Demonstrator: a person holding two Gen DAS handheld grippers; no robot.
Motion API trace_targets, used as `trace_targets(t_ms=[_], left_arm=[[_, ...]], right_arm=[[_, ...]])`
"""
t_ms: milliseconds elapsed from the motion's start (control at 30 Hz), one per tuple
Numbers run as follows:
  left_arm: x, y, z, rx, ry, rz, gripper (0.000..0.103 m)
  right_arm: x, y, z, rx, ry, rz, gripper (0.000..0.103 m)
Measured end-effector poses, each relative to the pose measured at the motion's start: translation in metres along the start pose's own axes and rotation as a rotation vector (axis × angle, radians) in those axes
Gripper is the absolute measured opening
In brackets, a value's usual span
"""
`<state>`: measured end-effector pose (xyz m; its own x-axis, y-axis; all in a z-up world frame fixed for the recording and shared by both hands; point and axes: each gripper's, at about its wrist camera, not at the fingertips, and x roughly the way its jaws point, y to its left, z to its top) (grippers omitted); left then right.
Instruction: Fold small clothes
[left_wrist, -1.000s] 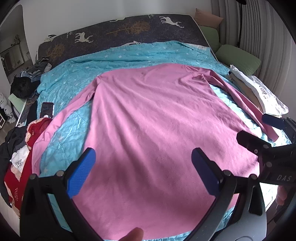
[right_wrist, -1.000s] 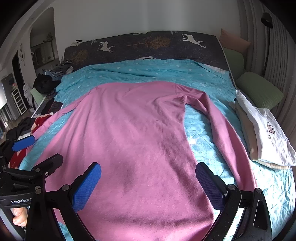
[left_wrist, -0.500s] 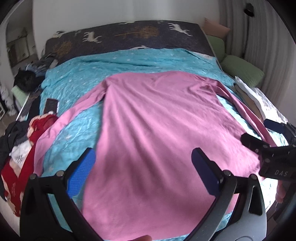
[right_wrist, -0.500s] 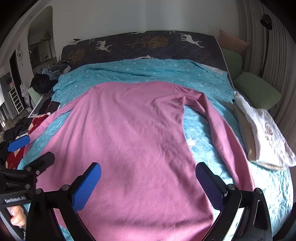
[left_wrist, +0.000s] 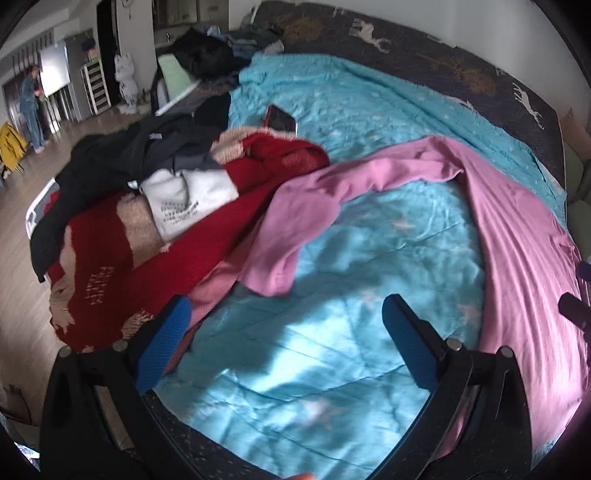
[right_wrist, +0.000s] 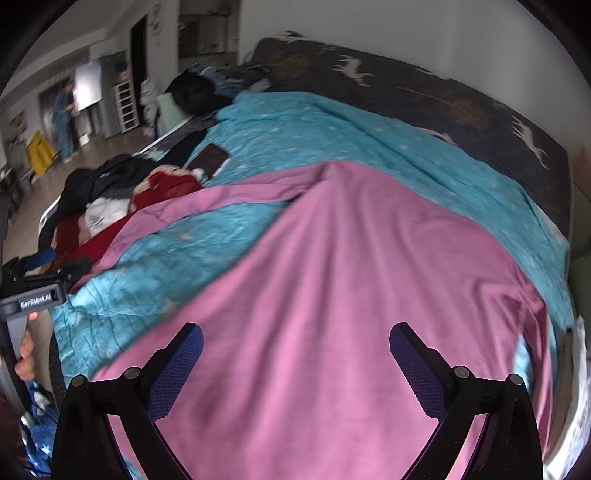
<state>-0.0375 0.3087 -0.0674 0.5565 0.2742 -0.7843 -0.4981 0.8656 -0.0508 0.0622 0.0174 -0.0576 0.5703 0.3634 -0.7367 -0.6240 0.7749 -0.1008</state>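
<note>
A pink long-sleeved shirt (right_wrist: 351, 280) lies flat on the turquoise bedspread (left_wrist: 332, 350). Its left sleeve (left_wrist: 332, 184) runs out toward the bed's left side, and the cuff (left_wrist: 273, 273) rests beside a red sweater. My left gripper (left_wrist: 286, 325) is open above bare bedspread, a short way in front of that cuff, and holds nothing. My right gripper (right_wrist: 295, 350) is open over the lower body of the shirt, also holding nothing. The left gripper (right_wrist: 40, 273) also shows at the left edge of the right wrist view, held by a hand (right_wrist: 26, 354).
A pile of clothes lies along the bed's left edge: a red sweater (left_wrist: 122, 266), a white garment (left_wrist: 184, 199) and dark clothes (left_wrist: 122, 155). A phone (left_wrist: 280, 118) lies on the bedspread. Far off in the room stands a person (left_wrist: 31, 107).
Both views have swung to the left. My left gripper has moved off the shirt's body toward the left sleeve cuff and the clothes pile. Both grippers stay open.
</note>
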Motion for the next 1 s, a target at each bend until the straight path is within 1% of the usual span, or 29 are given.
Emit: trace_targets(t_ms=[67, 167, 233, 267, 300, 367, 400, 433, 467, 500, 533, 600, 767, 833, 867, 900, 1000], left_arm=[[0.015, 0.004, 0.004, 0.001, 0.058, 0.005, 0.102], [0.038, 0.012, 0.014, -0.003, 0.086, 0.04, 0.096], [0.049, 0.016, 0.02, -0.018, 0.099, 0.046, 0.086], [0.055, 0.018, 0.023, -0.028, 0.111, 0.041, 0.083], [0.063, 0.021, 0.025, -0.04, 0.129, 0.037, 0.077], [0.076, 0.023, 0.028, -0.063, 0.165, 0.027, 0.062], [0.082, 0.024, 0.03, -0.07, 0.18, 0.019, 0.04], [0.086, 0.026, 0.032, -0.083, 0.192, 0.012, 0.01], [0.087, 0.028, 0.035, -0.104, 0.197, -0.003, 0.005], [0.084, 0.029, 0.04, -0.125, 0.181, -0.004, 0.005], [0.076, 0.03, 0.047, -0.131, 0.135, 0.02, 0.005], [0.058, 0.024, 0.064, -0.107, 0.037, 0.072, 0.005], [0.015, -0.009, 0.128, -0.039, -0.155, 0.074, 0.005], [-0.004, -0.034, 0.156, -0.004, -0.235, 0.062, 0.005], [-0.016, -0.053, 0.172, 0.026, -0.282, 0.048, 0.005], [-0.023, -0.066, 0.183, 0.047, -0.312, 0.037, 0.005], [-0.049, -0.127, 0.216, 0.133, -0.391, -0.031, 0.005]], right_arm=[[0.014, 0.018, 0.007, -0.025, 0.019, 0.038, 0.1], [0.025, 0.036, 0.012, -0.047, 0.029, 0.064, 0.1], [0.03, 0.041, 0.016, -0.051, 0.028, 0.065, 0.1], [0.031, 0.042, 0.017, -0.049, 0.029, 0.064, 0.1], [0.033, 0.042, 0.017, -0.044, 0.036, 0.061, 0.1], [0.037, 0.039, 0.018, -0.033, 0.052, 0.055, 0.1], [0.038, 0.036, 0.018, -0.024, 0.061, 0.052, 0.1], [0.039, 0.034, 0.018, -0.017, 0.066, 0.048, 0.1], [0.04, 0.031, 0.018, -0.01, 0.071, 0.043, 0.1], [0.042, 0.028, 0.018, -0.002, 0.074, 0.036, 0.1], [0.042, 0.025, 0.018, 0.008, 0.078, 0.031, 0.1], [0.044, 0.019, 0.019, 0.027, 0.081, 0.029, 0.1], [0.043, 0.007, 0.015, 0.062, 0.082, 0.04, 0.1], [0.039, 0.001, 0.012, 0.075, 0.075, 0.034, 0.1], [0.037, -0.003, 0.01, 0.083, 0.071, 0.03, 0.1], [0.035, -0.008, 0.008, 0.093, 0.067, 0.025, 0.1], [0.025, -0.029, -0.001, 0.133, 0.058, -0.005, 0.1]])
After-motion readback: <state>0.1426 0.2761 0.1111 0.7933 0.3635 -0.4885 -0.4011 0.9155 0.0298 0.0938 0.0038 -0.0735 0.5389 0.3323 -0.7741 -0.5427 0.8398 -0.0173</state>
